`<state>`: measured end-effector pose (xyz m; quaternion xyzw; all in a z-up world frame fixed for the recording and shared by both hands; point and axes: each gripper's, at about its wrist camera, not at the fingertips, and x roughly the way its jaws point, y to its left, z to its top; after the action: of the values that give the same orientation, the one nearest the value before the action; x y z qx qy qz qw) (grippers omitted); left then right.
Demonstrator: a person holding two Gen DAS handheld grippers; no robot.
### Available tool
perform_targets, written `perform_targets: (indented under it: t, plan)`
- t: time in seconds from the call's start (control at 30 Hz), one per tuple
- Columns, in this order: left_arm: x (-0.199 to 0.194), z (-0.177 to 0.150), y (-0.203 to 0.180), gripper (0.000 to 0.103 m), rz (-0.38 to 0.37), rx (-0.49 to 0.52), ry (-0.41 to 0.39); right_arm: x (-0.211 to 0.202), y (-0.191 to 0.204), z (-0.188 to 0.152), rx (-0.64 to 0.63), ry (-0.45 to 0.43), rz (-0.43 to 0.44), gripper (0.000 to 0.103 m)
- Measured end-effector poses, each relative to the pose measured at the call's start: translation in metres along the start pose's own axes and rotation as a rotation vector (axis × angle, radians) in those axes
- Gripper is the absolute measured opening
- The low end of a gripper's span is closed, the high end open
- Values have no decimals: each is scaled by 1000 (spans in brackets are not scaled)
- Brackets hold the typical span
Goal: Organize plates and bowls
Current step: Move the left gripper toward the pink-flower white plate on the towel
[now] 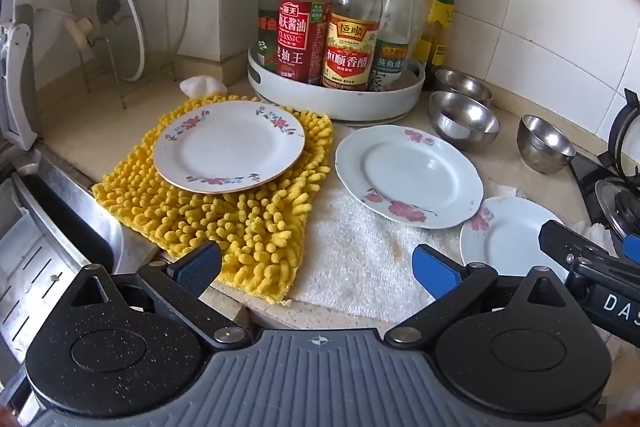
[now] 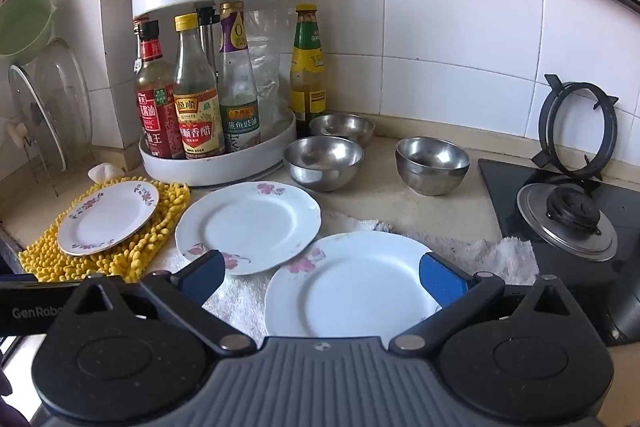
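While 3 plates point(image 2: 248, 227) lie flat, 3 bowls point(image 2: 324, 163) face up.

The black left gripper point(image 1: 318, 269) and the black right gripper point(image 2: 322, 279), both with blue-padded fingers, tilt downward, jaws spread wide and empty.

Soft, even daylight fills both views, brightest on the white wall tiles point(image 2: 440, 39), which look slightly washed out. Shadows are faint. Small highlights glint on the steel bowls point(image 2: 324, 163) and the glass lids point(image 1: 108, 15). Both pictures are sharp in the middle, with a slightly hazy, low-contrast cast. Fisheye distortion bends the tile lines and counter edge point(image 1: 80, 183) near the frame edges, and the corners darken.
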<state>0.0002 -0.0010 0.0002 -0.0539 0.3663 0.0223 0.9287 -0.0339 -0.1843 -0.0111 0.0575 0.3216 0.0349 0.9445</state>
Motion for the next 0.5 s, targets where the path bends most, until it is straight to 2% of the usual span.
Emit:
perform_targets:
  t: [0.5]
  plan:
    - [-2, -4, -4, 103, -5, 23, 14, -6, -4, -8, 20, 8, -10, 103]
